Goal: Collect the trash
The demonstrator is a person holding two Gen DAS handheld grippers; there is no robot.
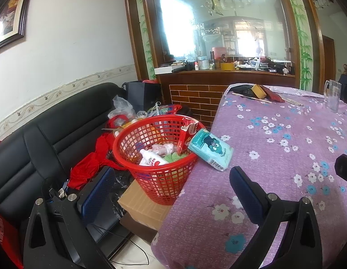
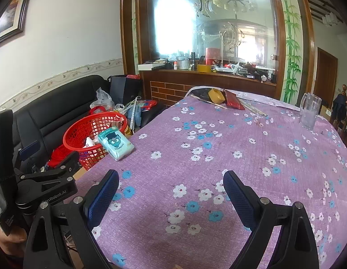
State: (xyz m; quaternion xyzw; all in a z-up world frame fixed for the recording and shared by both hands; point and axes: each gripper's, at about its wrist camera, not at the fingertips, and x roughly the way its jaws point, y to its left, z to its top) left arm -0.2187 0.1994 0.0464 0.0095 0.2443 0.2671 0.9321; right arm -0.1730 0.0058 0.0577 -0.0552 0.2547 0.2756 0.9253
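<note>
The red basket beside the tabletop already holds a white bottle and scraps, so collecting looks partly done. One tissue pack lies at the tabletop's edge, touching the basket rim — seemingly next. Left gripper and right gripper hover empty, jaws wide apart.

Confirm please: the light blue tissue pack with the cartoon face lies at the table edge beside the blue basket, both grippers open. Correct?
Not quite: the basket is red, as the left wrist view shows. The tissue pack does lie at the table edge beside it, and both grippers are open.
</note>
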